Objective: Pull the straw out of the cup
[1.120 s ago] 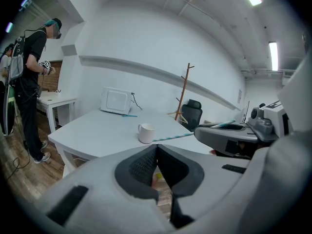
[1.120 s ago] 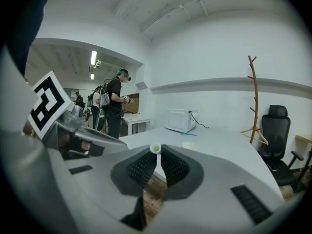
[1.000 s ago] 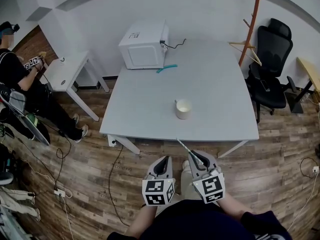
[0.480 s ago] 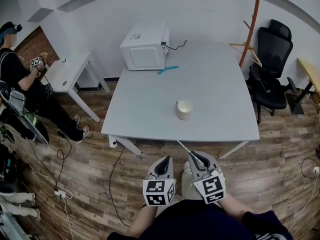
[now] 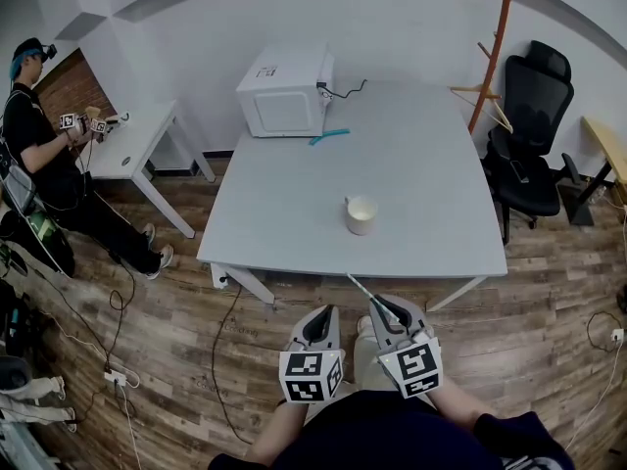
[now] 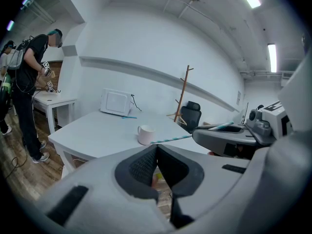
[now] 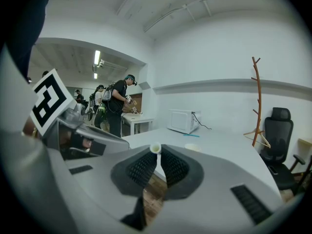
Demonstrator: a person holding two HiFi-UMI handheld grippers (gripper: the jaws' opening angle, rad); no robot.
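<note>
Grey table (image 5: 421,164) bears a white cup (image 5: 360,213); right tool (image 5: 378,307) pinches thin striped straw (image 5: 360,288).

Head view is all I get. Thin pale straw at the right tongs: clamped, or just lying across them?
Observer: Clamped. In the right gripper view, the right tongs pinch the teal-and-white striped paper straw at their very tips, and its open end faces the camera.
Operator: Left tongs holding anything?
Observer: No. The left gripper view shows the left tongs shut, with nothing between them.
</note>
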